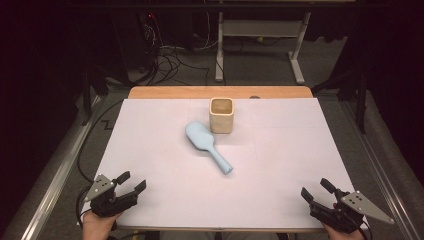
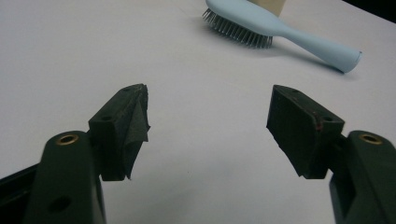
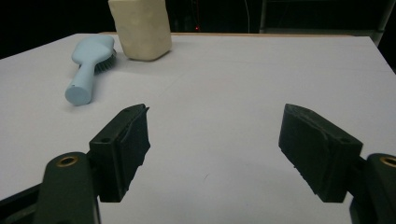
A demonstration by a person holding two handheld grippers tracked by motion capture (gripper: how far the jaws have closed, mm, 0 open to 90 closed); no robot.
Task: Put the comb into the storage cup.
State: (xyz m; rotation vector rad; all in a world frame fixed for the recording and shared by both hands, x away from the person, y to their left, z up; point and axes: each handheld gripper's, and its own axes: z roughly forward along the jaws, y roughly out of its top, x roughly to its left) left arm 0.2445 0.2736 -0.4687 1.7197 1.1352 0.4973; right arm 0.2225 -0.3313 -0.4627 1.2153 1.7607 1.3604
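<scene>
A dark room with cables on the floor and a white desk frame lay behind the table (image 1: pixel 150 210), whose top was covered in white paper with a strip of wood along the far edge. Near the middle of the far edge stood a cream cup (image 1: pixel 221 115), and a pale blue hairbrush (image 1: pixel 206 145) lay bristles down just in front of it, its head beside the cup and its handle pointing toward the near right corner. The left gripper (image 1: pixel 131 182) rested at the near left corner and the right gripper (image 1: pixel 314 189) at the near right, both with jaws spread wide and empty, well apart from the brush. The work seemed not yet begun; next would likely be a reach for the handle. No writing or brand was readable.
</scene>
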